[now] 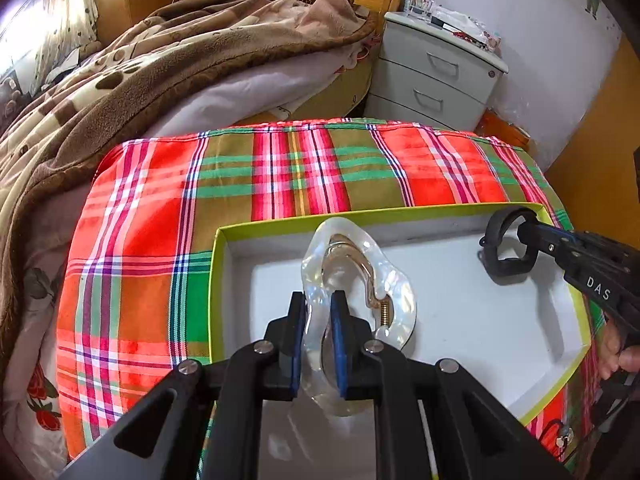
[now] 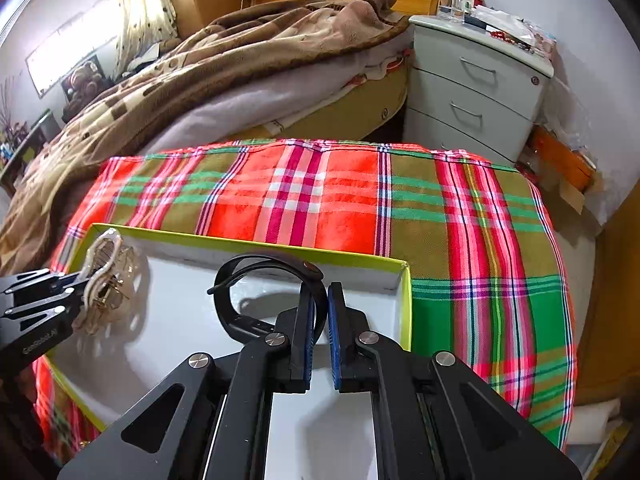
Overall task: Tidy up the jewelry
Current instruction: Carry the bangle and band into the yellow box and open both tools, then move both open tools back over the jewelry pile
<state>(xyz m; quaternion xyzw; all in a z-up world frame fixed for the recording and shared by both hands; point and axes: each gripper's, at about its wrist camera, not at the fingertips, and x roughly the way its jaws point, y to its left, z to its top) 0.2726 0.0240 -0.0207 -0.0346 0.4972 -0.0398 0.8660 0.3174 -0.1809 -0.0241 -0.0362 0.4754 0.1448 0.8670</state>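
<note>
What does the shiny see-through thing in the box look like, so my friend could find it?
Find the plaid cloth, then the white box with a lime-green rim on it. Over the box's left part, the left gripper pinches a wavy, pearly hair claw clip with a gold spring. The only other item, in the right gripper, is a plain black band.

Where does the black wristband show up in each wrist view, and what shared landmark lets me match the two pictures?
Left wrist view: the black wristband sits at right, over the box's far right corner, clamped by the right hand-held gripper coming in from the right.
Right wrist view: the black wristband is centre frame, looping left of the right hand-held gripper that grips it.
Shared landmark: the white box's yellow-green rim.
</note>
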